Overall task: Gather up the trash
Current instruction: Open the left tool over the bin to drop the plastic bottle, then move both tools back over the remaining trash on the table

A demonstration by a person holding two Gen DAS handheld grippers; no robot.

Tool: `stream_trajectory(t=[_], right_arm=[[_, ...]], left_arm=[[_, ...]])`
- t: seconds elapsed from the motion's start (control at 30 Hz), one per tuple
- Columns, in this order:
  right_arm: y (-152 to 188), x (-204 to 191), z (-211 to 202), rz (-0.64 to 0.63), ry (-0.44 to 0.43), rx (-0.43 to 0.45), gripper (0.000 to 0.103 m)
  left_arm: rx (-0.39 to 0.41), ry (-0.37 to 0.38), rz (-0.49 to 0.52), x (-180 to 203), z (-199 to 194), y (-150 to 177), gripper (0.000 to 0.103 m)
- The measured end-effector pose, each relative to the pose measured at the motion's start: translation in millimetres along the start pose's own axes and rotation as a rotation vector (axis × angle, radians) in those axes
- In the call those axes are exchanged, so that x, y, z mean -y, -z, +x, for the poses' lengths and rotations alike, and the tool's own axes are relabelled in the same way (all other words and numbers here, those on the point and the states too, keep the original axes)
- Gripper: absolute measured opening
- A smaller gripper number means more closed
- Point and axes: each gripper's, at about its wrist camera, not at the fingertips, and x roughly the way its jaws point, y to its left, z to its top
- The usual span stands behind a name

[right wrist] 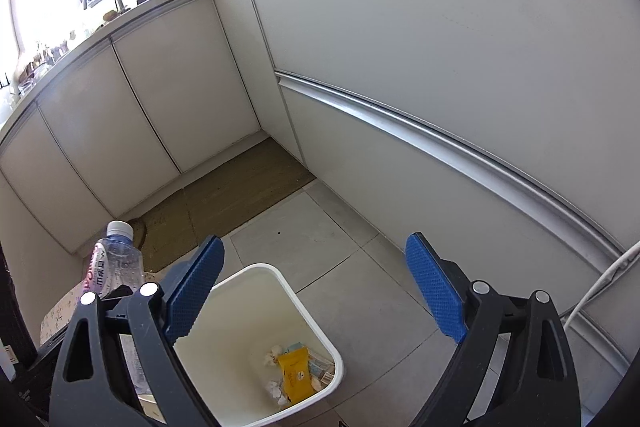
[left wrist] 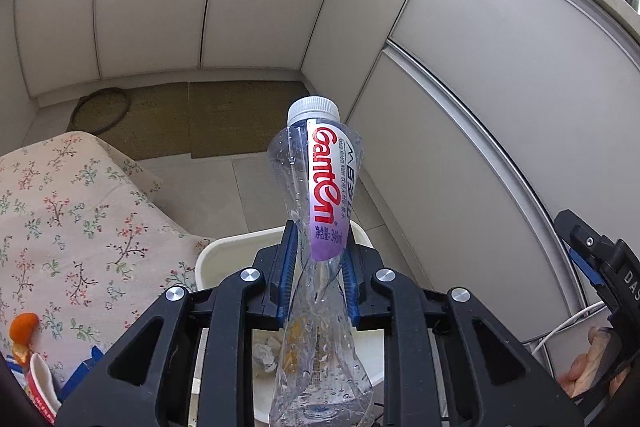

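My left gripper (left wrist: 318, 247) is shut on a clear plastic Ganten bottle (left wrist: 320, 179) with a white cap, squeezing its waist; the bottle points up, held above the white trash bin (left wrist: 224, 251). The bottle also shows at the left of the right wrist view (right wrist: 116, 263). My right gripper (right wrist: 316, 287) is open and empty, held over the bin (right wrist: 320, 331). Inside the bin lie a yellow packet (right wrist: 294, 373), crumpled paper bits (right wrist: 274, 355) and a small carton.
White cabinet doors (right wrist: 440, 47) wall the right and far sides. A brown mat (right wrist: 240, 195) lies on the tiled floor. A floral-cloth table (left wrist: 60, 227) at the left holds orange peel (left wrist: 24, 327) and a cup. A white cable (right wrist: 600, 279) runs at the right.
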Motion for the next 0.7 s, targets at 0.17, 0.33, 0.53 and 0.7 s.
stream_trajectory(t=[0.17, 0.33, 0.53, 0.7], right_arm=[[0.3, 3.4, 1.2, 0.003, 0.003, -0.007, 0.090], [4.7, -9.1, 0.7, -0.019, -0.014, -0.013, 0.090], [16.7, -34.3, -4.4, -0.083, -0.032, -0.011, 0.090], [32.4, -63.2, -9.0, -0.148, -0.053, -0.009, 0.090]], left_arm=[[-0.030, -0.028, 0.004, 5.9, 11.6, -2.9, 0.045], [-0.007, -0.089, 0.022, 2.8, 0.3, 5.0, 0.068], [0.032, -0.176, 0.022, -14.8, -24.9, 13.0, 0.086], [0.055, -0.241, 0.018, -34.6, -47.9, 18.9, 0.091]])
